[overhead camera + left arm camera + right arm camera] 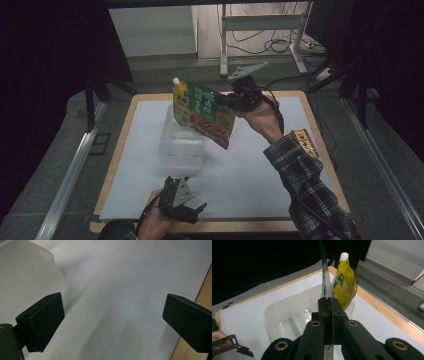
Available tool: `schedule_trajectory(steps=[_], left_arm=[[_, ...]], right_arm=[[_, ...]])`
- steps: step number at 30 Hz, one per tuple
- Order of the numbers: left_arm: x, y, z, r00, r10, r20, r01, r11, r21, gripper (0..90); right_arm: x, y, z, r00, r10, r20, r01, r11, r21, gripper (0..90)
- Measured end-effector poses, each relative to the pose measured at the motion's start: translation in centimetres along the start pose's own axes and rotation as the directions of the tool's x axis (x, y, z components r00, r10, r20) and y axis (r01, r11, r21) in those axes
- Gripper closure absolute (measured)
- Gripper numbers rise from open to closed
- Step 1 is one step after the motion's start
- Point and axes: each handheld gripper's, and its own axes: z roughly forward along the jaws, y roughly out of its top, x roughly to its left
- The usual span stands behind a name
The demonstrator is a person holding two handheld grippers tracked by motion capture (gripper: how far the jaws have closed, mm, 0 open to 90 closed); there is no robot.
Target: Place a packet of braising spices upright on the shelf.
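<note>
A green and yellow spouted pouch point(202, 112) is held in the air above the clear plastic container point(182, 145), which rests on the white mat point(250, 165). The pouch's edge is pinched between the pressed-together jaws of the right gripper point(223, 100) — white spout uppermost, body hanging tilted. The left gripper point(192, 206) is kept low near the mat's near edge, jaws spread wide with nothing between them.

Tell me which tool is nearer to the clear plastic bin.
Left. The left tool sits open just in front of the clear plastic bin; the right tool holds the green pouch above it.
</note>
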Motion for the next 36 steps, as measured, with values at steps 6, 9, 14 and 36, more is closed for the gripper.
schedule_trajectory(steps=[6, 9, 14, 36], left_arm=[[0.0, 0.0, 0.0, 1.0, -0.002, 0.001, 0.002, 1.0, -0.002, 3.8], [0.0, 0.0, 0.0, 1.0, -0.003, 0.002, 0.003, 1.0, -0.002, 3.8], [0.0, 0.0, 0.0, 1.0, -0.001, 0.002, 0.001, 1.0, -0.001, 3.8], [0.1, 0.0, -0.1, 1.0, 0.001, 0.002, -0.001, 1.0, 0.0, 4.1]], right_arm=[[0.0, 0.4, 1.0, 0.9999, 0.005, -0.013, -0.005, 1.0, -0.007, 89.2], [0.1, 0.6, 1.6, 0.9998, 0.007, -0.018, -0.007, 1.0, -0.005, 89.2], [0.3, 1.2, 2.7, 0.9998, -0.004, -0.022, 0.004, 1.0, 0.003, 89.2], [1.4, 3.6, 7.0, 0.9983, -0.029, -0.05, 0.029, 1.0, -0.006, 89.2]])
